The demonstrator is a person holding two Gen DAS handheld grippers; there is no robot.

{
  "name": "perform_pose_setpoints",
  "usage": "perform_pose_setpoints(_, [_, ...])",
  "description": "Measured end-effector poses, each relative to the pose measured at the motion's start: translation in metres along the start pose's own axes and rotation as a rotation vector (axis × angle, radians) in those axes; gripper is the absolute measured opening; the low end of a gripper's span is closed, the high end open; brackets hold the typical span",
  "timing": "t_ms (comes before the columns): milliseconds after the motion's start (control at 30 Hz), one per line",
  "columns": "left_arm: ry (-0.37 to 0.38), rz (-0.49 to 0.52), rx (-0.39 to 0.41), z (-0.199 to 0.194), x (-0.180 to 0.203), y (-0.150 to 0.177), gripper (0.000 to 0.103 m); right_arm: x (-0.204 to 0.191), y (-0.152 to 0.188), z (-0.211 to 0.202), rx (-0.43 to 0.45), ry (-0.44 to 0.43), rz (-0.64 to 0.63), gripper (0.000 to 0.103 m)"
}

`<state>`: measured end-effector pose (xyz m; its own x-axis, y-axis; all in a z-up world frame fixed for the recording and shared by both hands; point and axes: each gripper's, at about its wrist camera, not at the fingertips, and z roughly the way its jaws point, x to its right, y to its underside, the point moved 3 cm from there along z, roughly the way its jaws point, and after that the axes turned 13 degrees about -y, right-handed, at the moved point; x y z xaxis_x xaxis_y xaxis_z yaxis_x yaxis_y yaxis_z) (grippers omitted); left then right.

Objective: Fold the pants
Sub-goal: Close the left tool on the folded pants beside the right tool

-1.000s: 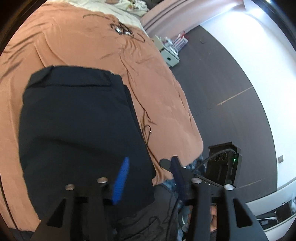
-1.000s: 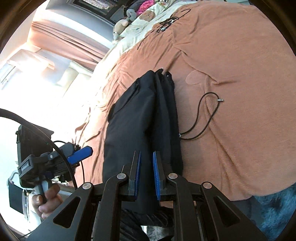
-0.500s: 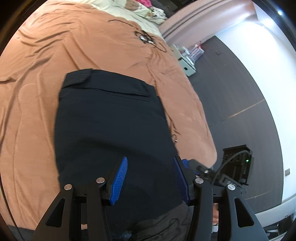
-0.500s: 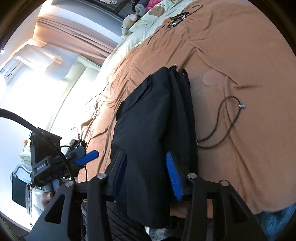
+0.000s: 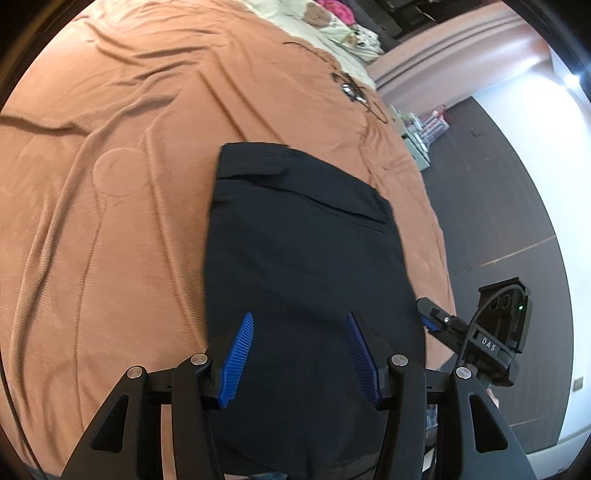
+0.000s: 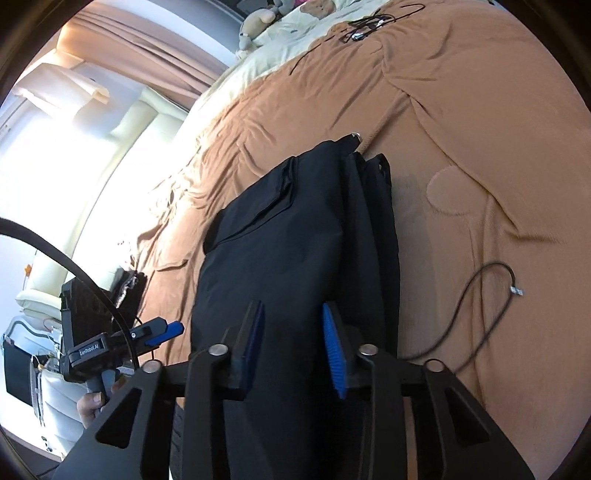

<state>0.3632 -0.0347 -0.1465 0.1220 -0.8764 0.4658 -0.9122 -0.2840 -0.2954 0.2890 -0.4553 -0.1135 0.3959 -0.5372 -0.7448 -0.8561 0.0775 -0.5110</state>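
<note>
Dark navy pants (image 5: 303, 240) lie folded lengthwise on the brown bedspread (image 5: 110, 221), waistband at the far end. My left gripper (image 5: 299, 321) hovers open over their near end, fabric showing between its blue pads with no grip. In the right wrist view the pants (image 6: 295, 240) run away from me with layered edges on their right side. My right gripper (image 6: 291, 310) is above the near part; its jaws are closing, with cloth under the gap and the pads not pressing on it. Each view shows the other gripper at the side: the right gripper (image 5: 430, 314) and the left gripper (image 6: 166, 328).
A loose black cable (image 6: 480, 302) curls on the bedspread right of the pants. More cables (image 5: 351, 88) lie near the pillows (image 5: 332, 29). The bed's edge drops to dark floor (image 5: 498, 203) on the right. A hand (image 6: 92, 402) grips the left tool's handle.
The left gripper moved from the pants' edge near the bedside to over their middle. The right gripper went from shut to parted, then narrowed somewhat, and shifted along the pants.
</note>
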Motion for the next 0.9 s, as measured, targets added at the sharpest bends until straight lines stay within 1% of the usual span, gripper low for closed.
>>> perform_pose_setpoints(133, [-0.015,-0.024,-0.016,0.013,-0.012,-0.003,0.054,0.001,-0.009,0.007,-0.021,0.037,-0.014,0.027])
perform_pose_setpoints(167, [-0.018,-0.029,-0.018,0.015,-0.015,-0.003,0.054,0.000,-0.010,0.009,-0.026,0.044,-0.024,0.018])
perform_pose_setpoints(267, [-0.034,-0.045,-0.022,0.022,-0.022,-0.005,0.054,-0.007,-0.011,0.010,-0.033,0.062,-0.068,0.001])
perform_pose_setpoints(300, [-0.036,-0.050,-0.024,0.024,-0.023,-0.005,0.054,-0.012,-0.011,0.009,-0.032,0.068,-0.090,0.001])
perform_pose_setpoints(500, [-0.043,-0.059,-0.039,0.033,-0.025,-0.006,0.054,-0.025,-0.011,-0.006,0.003,0.053,-0.126,0.000])
perform_pose_setpoints(633, [-0.042,-0.050,-0.048,0.036,-0.020,-0.005,0.054,-0.025,-0.006,-0.021,0.020,0.075,-0.143,0.000])
perform_pose_setpoints(767, [-0.039,-0.036,-0.050,0.037,-0.011,-0.005,0.054,-0.010,-0.001,-0.029,0.029,0.109,-0.105,0.000])
perform_pose_setpoints(900, [-0.038,-0.029,-0.049,0.038,-0.007,-0.005,0.054,0.008,-0.001,-0.033,0.025,0.100,-0.034,0.000])
